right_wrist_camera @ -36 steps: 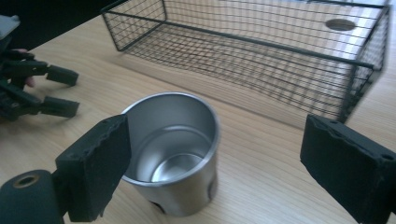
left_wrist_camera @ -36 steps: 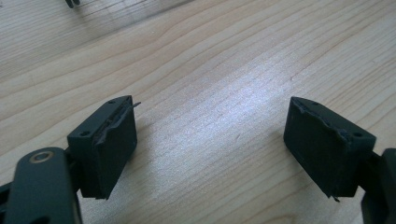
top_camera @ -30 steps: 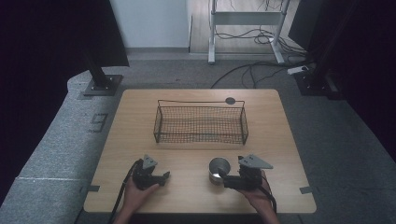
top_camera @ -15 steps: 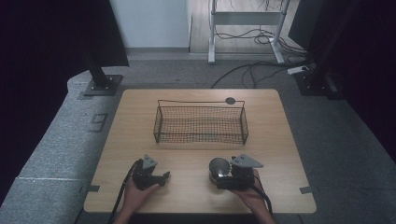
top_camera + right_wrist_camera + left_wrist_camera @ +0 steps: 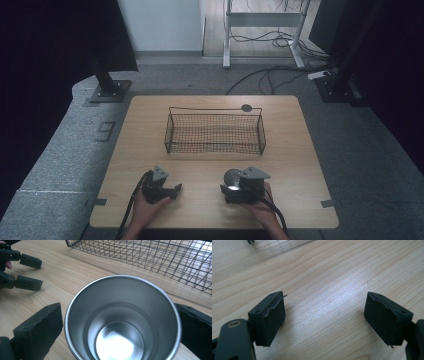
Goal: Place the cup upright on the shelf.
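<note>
1. Since the earlier picture the right gripper [image 5: 231, 189] has slid a little toward the person's edge of the table [image 5: 300, 150], and the metal cup [image 5: 232, 178] has come with it, farther from the wire basket [image 5: 215, 132]
2. Its jaws have just been opening; the cup stands upright between them
3. From the right gripper view the cup [image 5: 122, 320] shows its empty inside, with a slim gap to the left pad [image 5: 40, 327], so the pads do not press it; whether the other pad touches is hard to tell
4. Left gripper [image 5: 172, 192] rests on the table in the person's hand, left of the cup and well apart from it
5. Its pads [image 5: 272, 317] stand wide apart over bare wood, holding nothing
6. Basket sits beyond the cup, empty, mid-table
</note>
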Demonstrator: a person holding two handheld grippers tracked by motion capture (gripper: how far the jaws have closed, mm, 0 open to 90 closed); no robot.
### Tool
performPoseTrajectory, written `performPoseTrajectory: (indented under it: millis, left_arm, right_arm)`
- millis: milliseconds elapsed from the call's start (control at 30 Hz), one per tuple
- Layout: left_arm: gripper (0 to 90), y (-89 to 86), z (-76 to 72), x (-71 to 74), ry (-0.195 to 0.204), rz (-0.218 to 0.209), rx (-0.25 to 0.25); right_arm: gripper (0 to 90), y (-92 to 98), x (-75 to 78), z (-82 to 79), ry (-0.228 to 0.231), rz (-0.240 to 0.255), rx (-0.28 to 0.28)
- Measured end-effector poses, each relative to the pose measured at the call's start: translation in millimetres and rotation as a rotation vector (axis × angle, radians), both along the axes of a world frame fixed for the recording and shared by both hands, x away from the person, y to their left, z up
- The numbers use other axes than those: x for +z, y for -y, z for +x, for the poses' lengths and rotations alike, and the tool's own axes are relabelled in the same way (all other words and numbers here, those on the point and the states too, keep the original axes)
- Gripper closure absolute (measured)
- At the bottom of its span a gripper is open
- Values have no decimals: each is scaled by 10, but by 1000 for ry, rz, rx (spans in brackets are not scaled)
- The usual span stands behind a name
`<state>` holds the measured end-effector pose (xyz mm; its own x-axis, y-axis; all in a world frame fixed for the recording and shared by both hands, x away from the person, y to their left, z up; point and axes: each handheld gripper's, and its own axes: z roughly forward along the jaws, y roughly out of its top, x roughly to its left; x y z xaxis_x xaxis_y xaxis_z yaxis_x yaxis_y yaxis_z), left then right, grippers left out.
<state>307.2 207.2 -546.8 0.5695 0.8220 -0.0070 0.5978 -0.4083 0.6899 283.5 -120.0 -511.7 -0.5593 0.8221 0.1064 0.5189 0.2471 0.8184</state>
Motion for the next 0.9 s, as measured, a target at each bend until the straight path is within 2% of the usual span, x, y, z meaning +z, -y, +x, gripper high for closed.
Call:
performPoseTrajectory:
  millis: [133, 167, 200, 233, 633, 900]
  left_arm:
    - [172, 0, 0, 0, 0, 0, 0]
    - [172, 0, 0, 0, 0, 0, 0]
    - [173, 0, 0, 0, 0, 0, 0]
    - [172, 0, 0, 0, 0, 0, 0]
    - [173, 0, 0, 0, 0, 0, 1]
    - [173, 0, 0, 0, 0, 0, 0]
  right_arm:
    - [57, -23, -28, -3, -7, -26, 5]
    - [91, -28, -41, -6, -4, -40, -12]
    - [110, -31, -56, -15, 18, -58, -42]
    - [143, -27, -64, -18, 24, -56, -43]
    - [157, 20, -71, 1, 37, -64, 11]
    - [161, 66, -41, -13, 54, -41, 13]
